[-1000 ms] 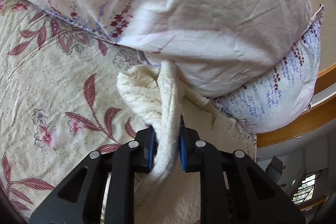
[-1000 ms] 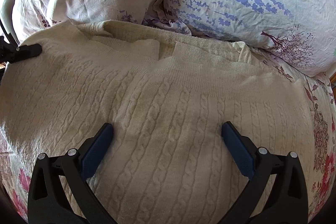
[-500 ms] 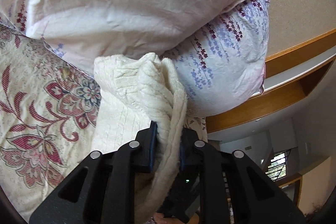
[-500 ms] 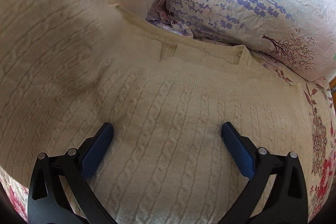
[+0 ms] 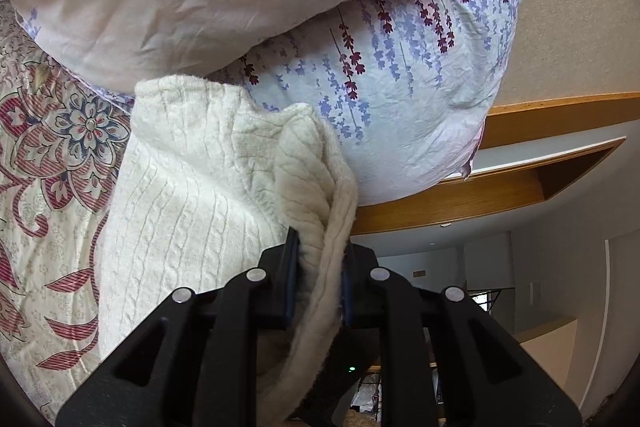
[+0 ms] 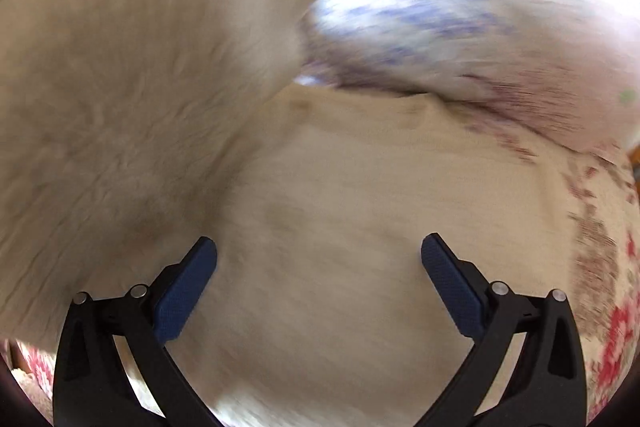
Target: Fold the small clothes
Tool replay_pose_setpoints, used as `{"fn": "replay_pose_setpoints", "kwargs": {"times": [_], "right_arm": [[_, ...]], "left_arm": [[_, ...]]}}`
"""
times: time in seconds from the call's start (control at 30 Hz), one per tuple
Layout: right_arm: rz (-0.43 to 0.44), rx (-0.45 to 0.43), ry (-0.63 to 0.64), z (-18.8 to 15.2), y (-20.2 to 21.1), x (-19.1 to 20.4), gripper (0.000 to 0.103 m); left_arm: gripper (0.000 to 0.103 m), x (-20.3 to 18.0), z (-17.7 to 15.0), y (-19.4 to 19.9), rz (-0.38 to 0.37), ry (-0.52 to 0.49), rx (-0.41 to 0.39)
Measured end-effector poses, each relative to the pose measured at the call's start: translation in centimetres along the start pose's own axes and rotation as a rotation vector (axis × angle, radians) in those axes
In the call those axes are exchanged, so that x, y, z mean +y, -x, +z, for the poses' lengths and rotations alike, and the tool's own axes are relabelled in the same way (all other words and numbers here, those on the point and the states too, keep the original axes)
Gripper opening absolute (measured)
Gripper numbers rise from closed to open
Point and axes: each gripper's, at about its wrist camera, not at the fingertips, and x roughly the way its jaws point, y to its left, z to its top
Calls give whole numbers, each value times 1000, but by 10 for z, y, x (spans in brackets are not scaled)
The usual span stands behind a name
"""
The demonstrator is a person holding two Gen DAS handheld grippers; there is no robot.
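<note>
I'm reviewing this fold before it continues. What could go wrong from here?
1. The left tool pinches only a narrow bunched edge of the cream cable-knit sweater; the heavy knit could slip out mid-fold.
2. The lifted part sits right against the lavender-print pillow and could snag or drag on it.
3. The right tool is open above the sweater and its view is motion-blurred, so nothing pins the lower layer; it may shift on the floral bedspread.

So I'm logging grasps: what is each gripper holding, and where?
Left gripper pinches the cream sweater by a bunched edge; right gripper is open, holding nothing.
</note>
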Motion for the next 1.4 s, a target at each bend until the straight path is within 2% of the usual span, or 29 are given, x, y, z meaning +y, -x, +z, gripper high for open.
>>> {"fn": "replay_pose_setpoints", "kwargs": {"times": [0.27, 0.5, 0.53, 0.6, 0.63, 0.67, 0.73, 0.77, 0.8, 0.83, 0.9, 1.0, 1.07, 1.13, 1.2, 1.27, 1.4], "right_arm": [[-48, -67, -293, -40, 51, -109, 102], [-141, -82, -465, -82, 76, -166, 102], [-148, -84, -487, -92, 78, -178, 102], [-159, -90, -525, -101, 83, -191, 102], [-159, -92, -541, -104, 83, -196, 102], [-162, -93, -555, -105, 82, -202, 102], [-152, -104, -580, -107, 85, -212, 102], [-141, -117, -595, -107, 87, -217, 102], [-124, -130, -608, -109, 92, -219, 102], [-101, -144, -620, -108, 95, -220, 102], [-13, -175, -643, -104, 100, -223, 102], [129, -217, -680, -95, 105, -225, 101], [220, -226, -688, -84, 102, -223, 92], [281, -198, -696, -74, 94, -219, 85], [335, -154, -708, -66, 83, -216, 70], [372, -101, -719, -61, 70, -211, 63], [408, -27, -731, -58, 49, -200, 60]], "left_arm": [[17, -22, -15, -83, 30, -1, 110], [18, -24, -36, -163, 62, 44, 204], [25, -22, -40, -175, 70, 56, 225], [29, -20, -45, -201, 50, 71, 302], [30, -20, -50, -209, 27, 85, 344], [37, -23, -54, -212, -14, 86, 377], [55, -38, -53, -205, -49, 5, 372], [61, -47, -50, -196, -46, -52, 342], [71, -54, -48, -182, -34, -103, 306], [76, -60, -45, -165, -4, -153, 261], [80, -71, -38, -138, 108, -275, 156], [86, -73, -39, -92, 342, -478, -1], [87, -73, -48, -72, 472, -594, -59], [90, -73, -61, -63, 585, -679, -91], [90, -62, -68, -49, 654, -711, -98], [90, -52, -76, -46, 685, -708, -89], [90, -32, -95, -44, 720, -699, -59]]}}
